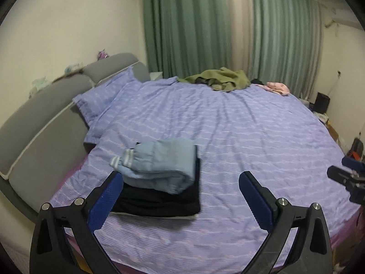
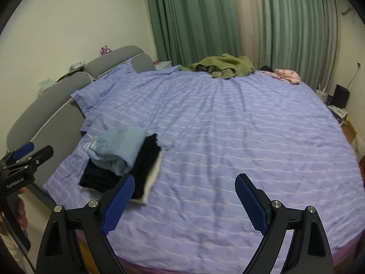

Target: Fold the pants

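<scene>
A: Where are the folded light-blue cotton pants (image 1: pixel 159 164)?

B: On top of a folded black garment (image 1: pixel 159 202), near the grey padded headboard (image 1: pixel 41 137), on the bed's lilac striped cover (image 1: pixel 239 137). Their long axis runs roughly parallel to the headboard, the white-striped cuffs pointing towards it.

A: And the jaws?

B: The left gripper (image 1: pixel 181 188) has its jaws spread wide, nothing between them, hovering just short of the stack. The right gripper (image 2: pixel 184 191) is likewise released, beside the stack on the side away from the headboard.

A: The room?

B: Green pleated curtains (image 2: pixel 205 22) behind the bed; a crumpled olive-green garment (image 2: pixel 221 67) and a pink cloth (image 2: pixel 287 75) lie at the far edge, well apart from the headboard.
</scene>
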`<state>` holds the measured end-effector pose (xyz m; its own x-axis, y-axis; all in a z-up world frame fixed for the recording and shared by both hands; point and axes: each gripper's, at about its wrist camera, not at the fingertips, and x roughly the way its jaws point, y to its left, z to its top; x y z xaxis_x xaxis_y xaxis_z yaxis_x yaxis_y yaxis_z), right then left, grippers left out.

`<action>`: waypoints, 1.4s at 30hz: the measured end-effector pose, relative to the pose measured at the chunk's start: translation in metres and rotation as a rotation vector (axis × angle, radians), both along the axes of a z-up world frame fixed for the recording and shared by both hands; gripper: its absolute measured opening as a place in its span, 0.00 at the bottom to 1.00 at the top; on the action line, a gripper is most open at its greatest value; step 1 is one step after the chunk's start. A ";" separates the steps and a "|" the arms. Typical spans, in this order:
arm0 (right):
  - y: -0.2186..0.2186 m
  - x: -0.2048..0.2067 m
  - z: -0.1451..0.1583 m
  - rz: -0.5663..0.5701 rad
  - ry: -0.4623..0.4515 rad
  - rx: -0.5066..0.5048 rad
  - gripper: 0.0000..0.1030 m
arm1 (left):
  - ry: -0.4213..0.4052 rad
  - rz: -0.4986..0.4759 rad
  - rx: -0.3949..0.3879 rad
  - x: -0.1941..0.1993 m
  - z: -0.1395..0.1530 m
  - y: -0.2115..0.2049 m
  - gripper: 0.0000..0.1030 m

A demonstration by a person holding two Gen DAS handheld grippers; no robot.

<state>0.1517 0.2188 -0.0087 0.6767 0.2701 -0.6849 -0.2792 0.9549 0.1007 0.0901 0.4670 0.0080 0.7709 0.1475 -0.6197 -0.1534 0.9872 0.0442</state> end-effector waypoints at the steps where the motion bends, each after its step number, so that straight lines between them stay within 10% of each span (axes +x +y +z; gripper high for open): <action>1: -0.017 -0.010 0.005 -0.010 -0.010 -0.001 0.88 | -0.009 -0.014 0.015 -0.007 0.004 -0.017 1.00; 19: -0.189 -0.104 0.030 -0.075 -0.047 -0.004 0.88 | -0.031 -0.107 -0.029 -0.073 0.025 -0.207 1.00; 42: -0.228 -0.145 0.043 -0.145 -0.085 0.048 0.88 | -0.058 -0.178 -0.005 -0.099 0.046 -0.251 1.00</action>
<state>0.0066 -0.0096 0.0346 0.7662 0.1963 -0.6119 -0.1482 0.9805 0.1289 -0.0086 0.2157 0.0540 0.8191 0.0026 -0.5736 0.0214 0.9992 0.0351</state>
